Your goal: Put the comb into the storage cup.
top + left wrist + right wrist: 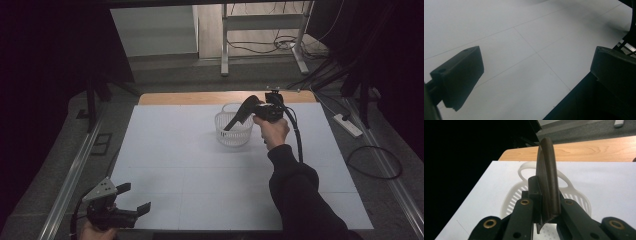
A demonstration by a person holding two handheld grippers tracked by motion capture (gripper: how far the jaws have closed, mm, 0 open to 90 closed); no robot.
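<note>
A white slotted basket (233,129) with a loop handle (529,166) stands on the white table sheet (175,160), right of centre toward the back. My right gripper (257,108) hovers just right of it, shut on a dark brown curved flat piece (240,116). That piece (547,170) arches up from between the jaws, and its far end slants down into the basket (511,197). My left gripper (135,198) rests at the table's near left corner, jaws wide apart. Nothing lies between its fingers (461,75), just bare sheet.
A strip of wooden tabletop (200,97) shows behind the sheet. On the floor lie a power strip (347,125) and cables (375,162) at the right. Metal frame legs (225,45) stand at the back. Rails (70,170) run along both table sides.
</note>
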